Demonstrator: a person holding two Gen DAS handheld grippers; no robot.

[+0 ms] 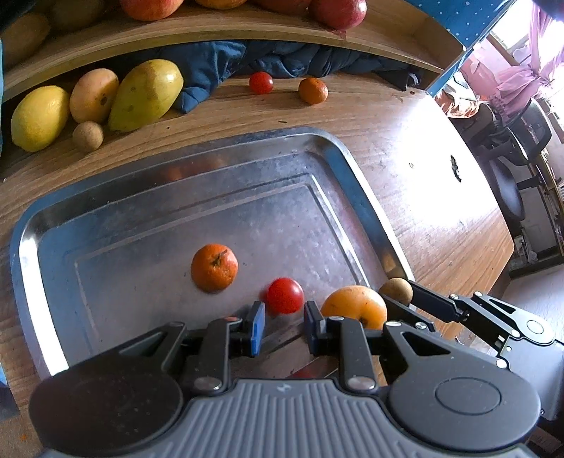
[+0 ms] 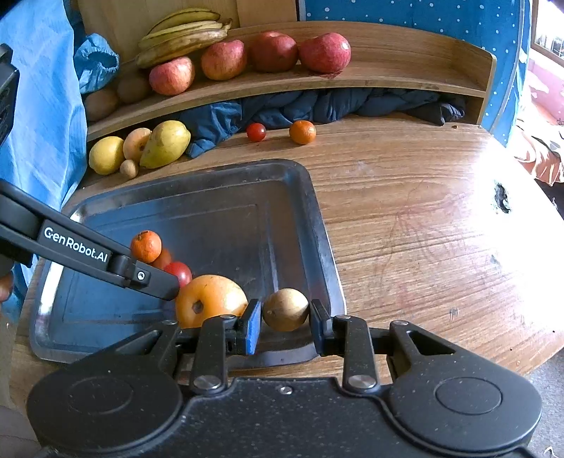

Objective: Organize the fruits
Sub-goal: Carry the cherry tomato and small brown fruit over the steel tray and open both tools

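Observation:
A steel tray (image 1: 116, 197) lies on the wooden table. On it are a mandarin (image 1: 214, 267), a red tomato (image 1: 284, 295) and a larger orange fruit (image 1: 354, 306). My left gripper (image 1: 284, 329) is open low over the tray's near part, and the tomato sits just beyond its blue-padded fingertips, slightly blurred. My right gripper (image 2: 285, 326) is shut on a small brown fruit (image 2: 285, 309), held over the tray's right rim (image 2: 326, 267) beside the orange fruit (image 2: 209, 299). The brown fruit (image 1: 396, 290) also shows in the left wrist view. The left gripper's finger (image 2: 155, 280) partly hides the tomato (image 2: 181, 273).
A wooden shelf (image 2: 387, 82) at the back holds apples (image 2: 324, 53), bananas (image 2: 183, 33) and kiwis. Below it lie a lemon (image 2: 105, 155), mangoes (image 2: 165, 144), a blue cloth (image 2: 317, 105), a tomato (image 2: 256, 132) and a mandarin (image 2: 302, 132). The table edge is at the right.

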